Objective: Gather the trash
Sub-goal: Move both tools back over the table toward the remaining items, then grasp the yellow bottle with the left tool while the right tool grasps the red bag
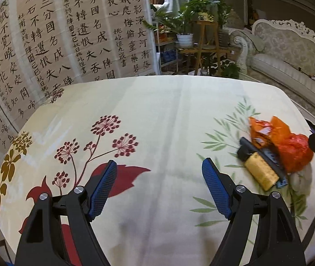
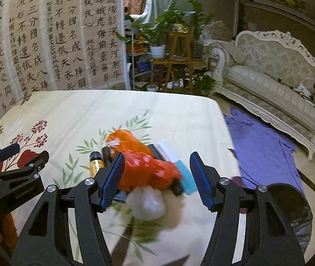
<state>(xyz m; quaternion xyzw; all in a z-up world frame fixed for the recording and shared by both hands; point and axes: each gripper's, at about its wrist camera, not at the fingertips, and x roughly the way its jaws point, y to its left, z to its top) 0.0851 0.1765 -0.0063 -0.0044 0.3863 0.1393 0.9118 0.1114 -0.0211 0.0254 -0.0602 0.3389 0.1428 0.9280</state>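
Right wrist, purple cloth [image 2: 261,148], floor

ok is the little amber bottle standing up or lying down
Lying down. The amber bottle rests on its side on the tablecloth, black cap pointing away, against the orange bag.

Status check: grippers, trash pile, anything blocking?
Left gripper open, empty. Right gripper open over trash pile, not gripping. Nothing blocking.

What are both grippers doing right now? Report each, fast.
Left gripper: open, empty, over the tablecloth.
Right gripper: open, holding nothing, with the orange bag ahead between the fingers.
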